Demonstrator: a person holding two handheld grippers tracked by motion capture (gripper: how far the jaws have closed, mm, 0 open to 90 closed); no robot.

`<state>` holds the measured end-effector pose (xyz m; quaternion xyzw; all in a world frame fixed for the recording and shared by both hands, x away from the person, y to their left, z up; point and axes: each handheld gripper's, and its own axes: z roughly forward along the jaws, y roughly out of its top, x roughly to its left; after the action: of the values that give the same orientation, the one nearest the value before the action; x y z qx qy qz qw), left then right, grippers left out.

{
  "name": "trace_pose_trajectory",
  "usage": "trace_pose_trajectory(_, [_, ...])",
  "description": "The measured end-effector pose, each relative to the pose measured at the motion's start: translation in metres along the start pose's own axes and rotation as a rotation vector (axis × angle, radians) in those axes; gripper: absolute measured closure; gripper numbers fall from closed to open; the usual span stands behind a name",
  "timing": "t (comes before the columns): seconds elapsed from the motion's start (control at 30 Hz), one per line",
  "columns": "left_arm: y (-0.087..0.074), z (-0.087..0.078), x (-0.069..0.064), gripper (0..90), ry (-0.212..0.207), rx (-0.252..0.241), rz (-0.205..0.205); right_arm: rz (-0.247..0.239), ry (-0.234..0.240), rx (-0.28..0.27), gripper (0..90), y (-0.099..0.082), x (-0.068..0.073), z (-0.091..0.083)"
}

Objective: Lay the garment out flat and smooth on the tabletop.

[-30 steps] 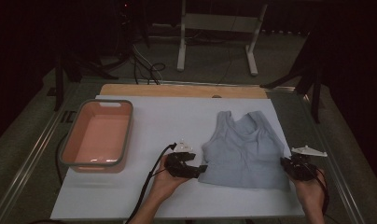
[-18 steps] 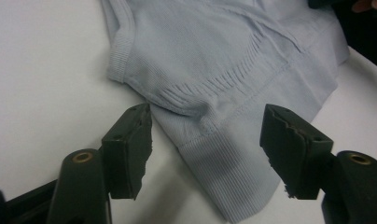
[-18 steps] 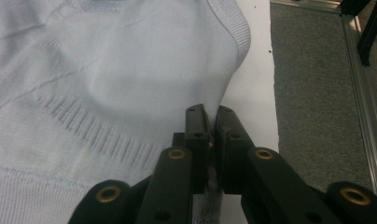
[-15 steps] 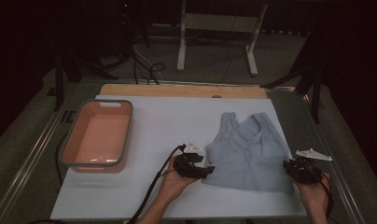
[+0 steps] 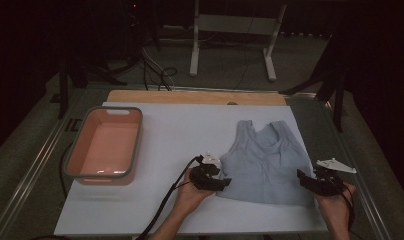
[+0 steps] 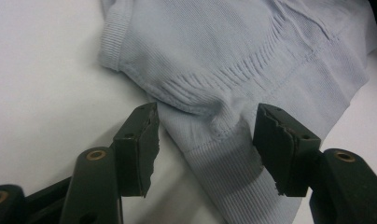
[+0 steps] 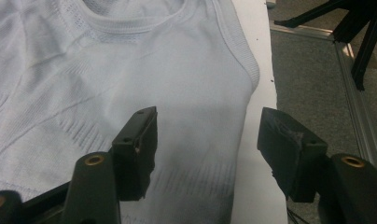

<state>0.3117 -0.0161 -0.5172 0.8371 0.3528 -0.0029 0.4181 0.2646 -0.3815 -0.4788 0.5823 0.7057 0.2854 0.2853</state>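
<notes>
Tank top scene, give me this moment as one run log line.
tank top: flat on white sheet | left gripper: closing, astride hem corner | right gripper: opening, nothing held | pink tub: empty

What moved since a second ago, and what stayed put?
The left gripper slid right and down to the top's lower left corner, its jaws closing around the hem but not yet pinching. The right gripper's jaws have just been opening, letting go of the top's right edge. The tub stayed put.
</notes>
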Motion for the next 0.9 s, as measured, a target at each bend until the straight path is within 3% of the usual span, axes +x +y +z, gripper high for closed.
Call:
trace_pose_trajectory(0.2, [0.0, 0.005, -0.001, 47.4, 0.001, 0.024, 0.0, 0.001, 0.013, 0.0, 35.3, 0.0, 0.001, 0.001])
trace_pose_trajectory(0.47, [0.0, 0.008, -0.003, 70.3, 0.012, 0.063, 0.004, -0.007, 0.022, -0.008, 34.4, 0.001, 0.004, 0.002])
trace_pose_trajectory(0.6, [0.0, 0.007, -0.006, 82.7, -0.001, 0.054, 0.01, -0.012, 0.025, -0.012, 34.6, 0.002, 0.004, 0.001])
trace_pose_trajectory(0.9, [0.0, -0.001, -0.012, 85.2, -0.019, 0.044, 0.035, -0.026, 0.033, -0.019, 34.8, 0.002, 0.006, 0.0])
